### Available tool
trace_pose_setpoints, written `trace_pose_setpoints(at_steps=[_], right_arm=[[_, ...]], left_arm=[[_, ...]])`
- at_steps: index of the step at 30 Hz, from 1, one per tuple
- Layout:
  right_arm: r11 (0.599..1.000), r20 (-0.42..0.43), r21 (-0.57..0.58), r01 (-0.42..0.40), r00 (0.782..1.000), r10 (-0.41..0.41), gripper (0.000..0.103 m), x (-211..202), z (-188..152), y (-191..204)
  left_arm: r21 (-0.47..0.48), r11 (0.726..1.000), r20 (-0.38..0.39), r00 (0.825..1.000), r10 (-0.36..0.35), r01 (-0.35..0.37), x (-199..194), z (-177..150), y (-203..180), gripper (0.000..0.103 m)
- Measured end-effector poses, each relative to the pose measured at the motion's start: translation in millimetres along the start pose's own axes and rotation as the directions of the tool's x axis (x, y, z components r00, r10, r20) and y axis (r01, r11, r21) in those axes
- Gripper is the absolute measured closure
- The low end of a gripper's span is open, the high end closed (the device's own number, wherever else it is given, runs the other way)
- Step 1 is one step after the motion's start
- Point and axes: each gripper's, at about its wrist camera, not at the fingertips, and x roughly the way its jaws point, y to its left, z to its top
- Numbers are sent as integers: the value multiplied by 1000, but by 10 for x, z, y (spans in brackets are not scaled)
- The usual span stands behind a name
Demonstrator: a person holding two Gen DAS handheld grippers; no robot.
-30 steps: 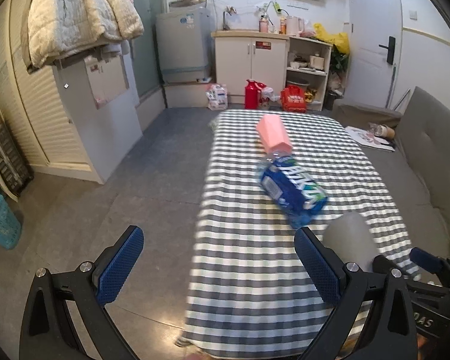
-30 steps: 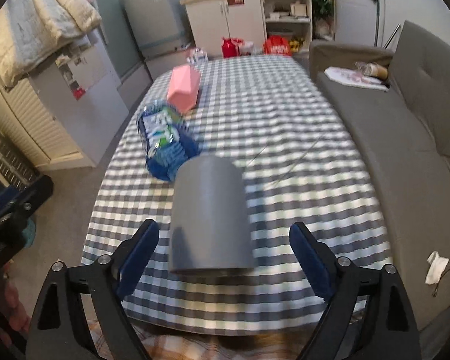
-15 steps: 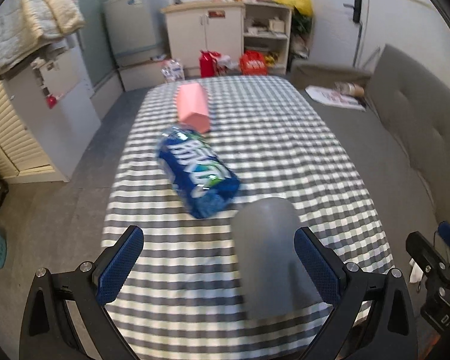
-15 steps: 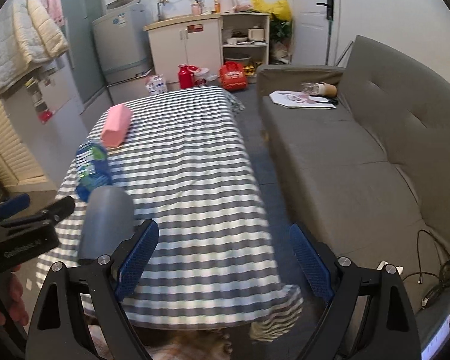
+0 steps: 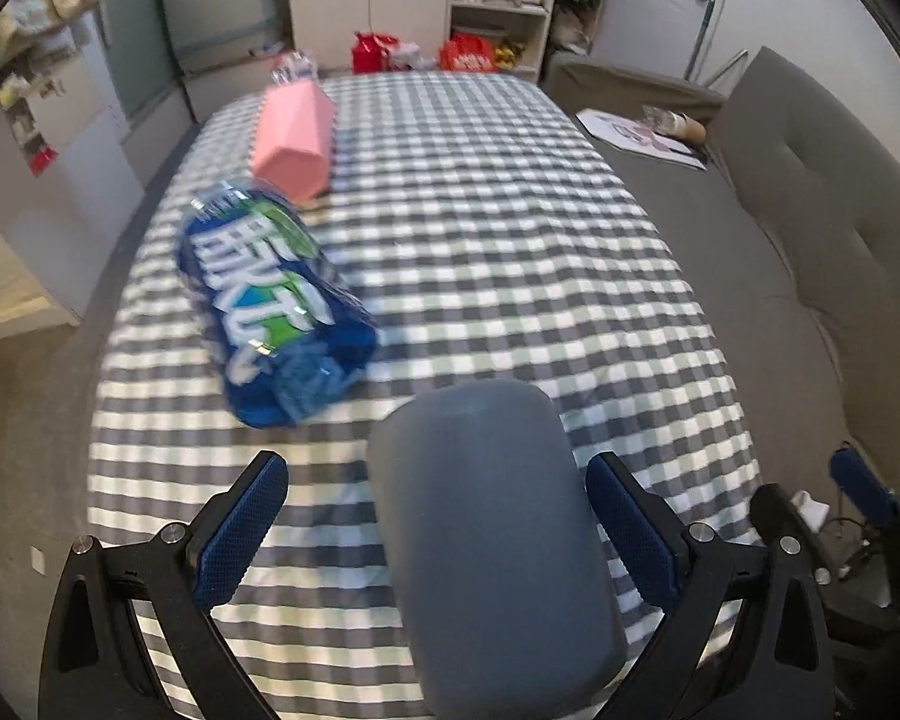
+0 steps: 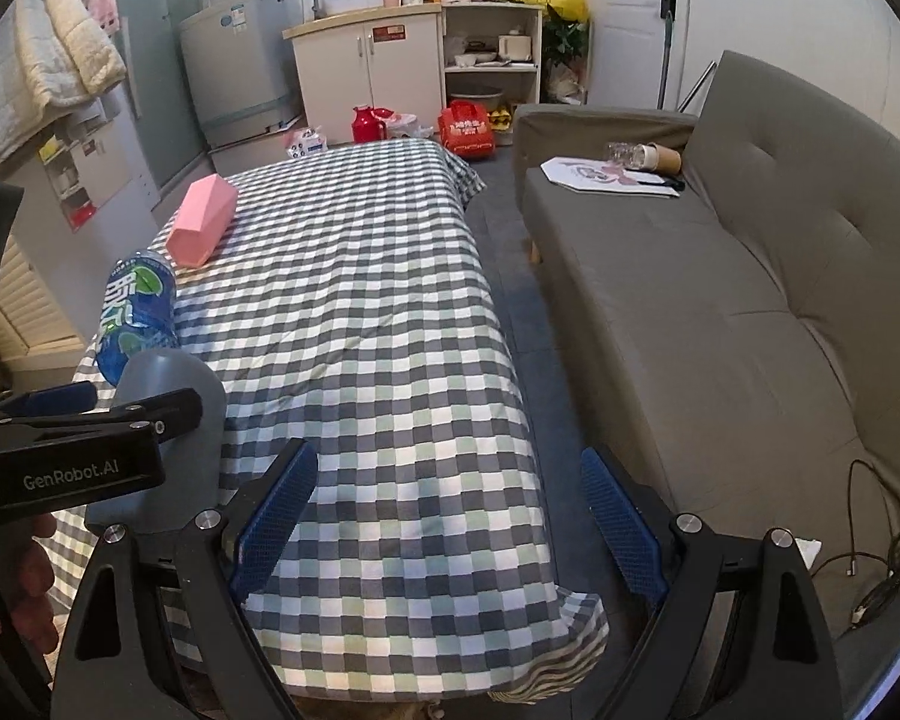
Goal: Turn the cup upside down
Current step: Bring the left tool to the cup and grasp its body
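A grey cup (image 5: 486, 534) lies on its side on the checked tablecloth (image 5: 510, 252), closed bottom pointing away from me. My left gripper (image 5: 438, 528) is open, its blue pads on either side of the cup without touching it. In the right wrist view the cup (image 6: 168, 420) shows at the left, partly behind the left gripper's black arm. My right gripper (image 6: 444, 516) is open and empty, to the right of the cup over the table's near end.
A blue plastic bottle (image 5: 270, 306) lies just beyond the cup, a pink box (image 5: 294, 138) farther back. A grey sofa (image 6: 750, 300) runs along the table's right side. Cabinets and a washing machine stand at the far wall.
My left gripper has swung right and moved in until its fingers straddle the cup. My right gripper has drawn away from the cup to the right.
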Motion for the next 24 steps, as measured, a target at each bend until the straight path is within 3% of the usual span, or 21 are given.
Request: trace_pose_setpoints(at_steps=[3,6,11,16,20,24], right_arm=[[1000,-5,-2,1,1000,-1,14,31,-2,-4],[1000,-7,-22,5,1000,-5,14,32,8,37],[999,1,-47,-1,1000,1,14,11,16,121],[999,3,-51,-2,1000,3,14,-25,5,150],[999,9,-52,0,1000,1,14,-58,3,184],[998,6,-56,-1,1000,1,14,-31,-9,214]], left_arm=[[-28,996,-71,993,-89,88,60,19,-12,24],[-24,992,-133,983,-123,121,120,2,-54,26],[-19,989,-161,976,-145,144,113,-66,-17,30],[-42,988,-124,980,-155,151,-31,-16,122,30],[-13,991,-44,990,-132,132,-159,68,182,30],[1,989,17,989,-147,147,-126,136,236,30]])
